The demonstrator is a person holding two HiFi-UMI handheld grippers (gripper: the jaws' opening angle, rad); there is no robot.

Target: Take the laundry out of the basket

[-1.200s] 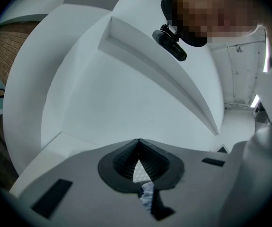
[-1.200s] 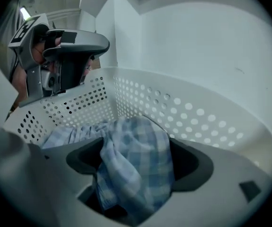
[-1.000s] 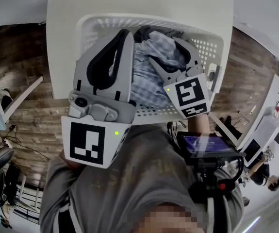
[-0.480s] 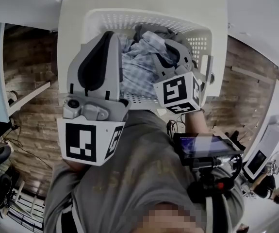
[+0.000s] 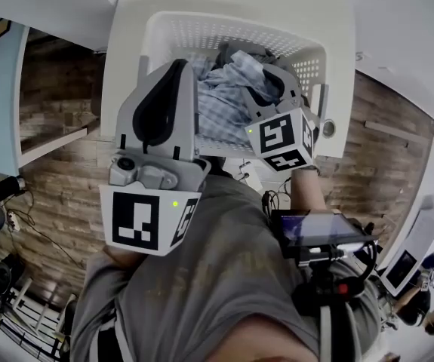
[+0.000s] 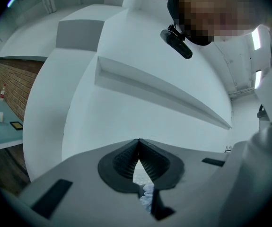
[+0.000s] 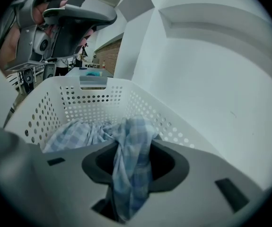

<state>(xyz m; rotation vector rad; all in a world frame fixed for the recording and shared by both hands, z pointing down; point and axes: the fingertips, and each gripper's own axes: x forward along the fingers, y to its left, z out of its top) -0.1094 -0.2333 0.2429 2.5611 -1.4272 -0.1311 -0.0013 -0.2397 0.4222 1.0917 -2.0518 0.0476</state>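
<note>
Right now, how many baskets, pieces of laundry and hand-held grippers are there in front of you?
Baskets: 1, a white perforated plastic laundry basket
Laundry pieces: 2, a blue-and-white checked cloth and a partly hidden dark grey garment
Grippers: 2, the left gripper and the right gripper
Total: 5

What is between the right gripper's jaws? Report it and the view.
A blue checked cloth, pinched between the jaws of the right gripper, which have just eased open slightly; the right gripper view shows it.
</note>
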